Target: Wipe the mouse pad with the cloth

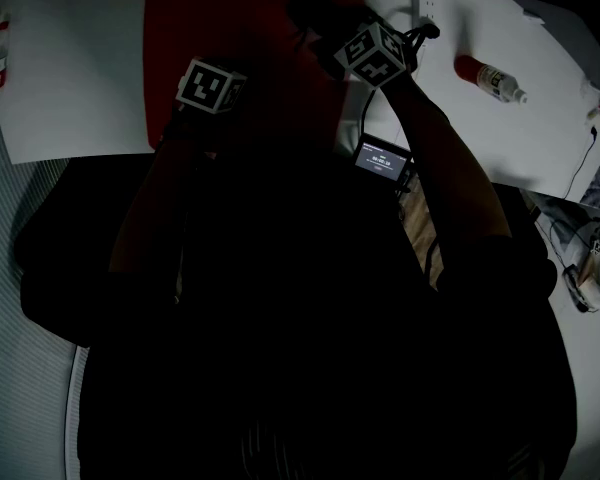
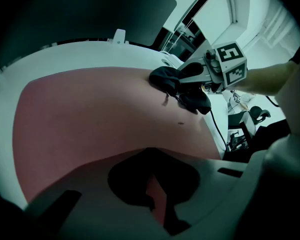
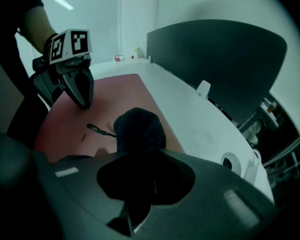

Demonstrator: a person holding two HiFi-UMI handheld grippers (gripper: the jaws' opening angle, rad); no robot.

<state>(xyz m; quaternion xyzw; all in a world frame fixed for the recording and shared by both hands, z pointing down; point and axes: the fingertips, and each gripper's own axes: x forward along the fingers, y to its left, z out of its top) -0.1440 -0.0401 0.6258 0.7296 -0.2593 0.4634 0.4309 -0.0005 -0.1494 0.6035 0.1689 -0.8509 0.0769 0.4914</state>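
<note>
Cloth (image 3: 139, 129) (dark) in right gripper (image 2: 190, 79) rests on mouse pad (image 1: 230, 28)

two grippers (image 3: 84, 102) (image 2: 186, 82), one cloth (image 3: 139, 129), one mouse pad (image 2: 90, 114)

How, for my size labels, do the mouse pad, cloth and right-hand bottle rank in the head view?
1. mouse pad, by far.
2. cloth, partly hidden, and bottle look about alike, so I leave them unranked.

We can read nothing: the print on the small lit screen (image 1: 380, 158) near the right tongs (image 1: 325, 30) is too small.
</note>
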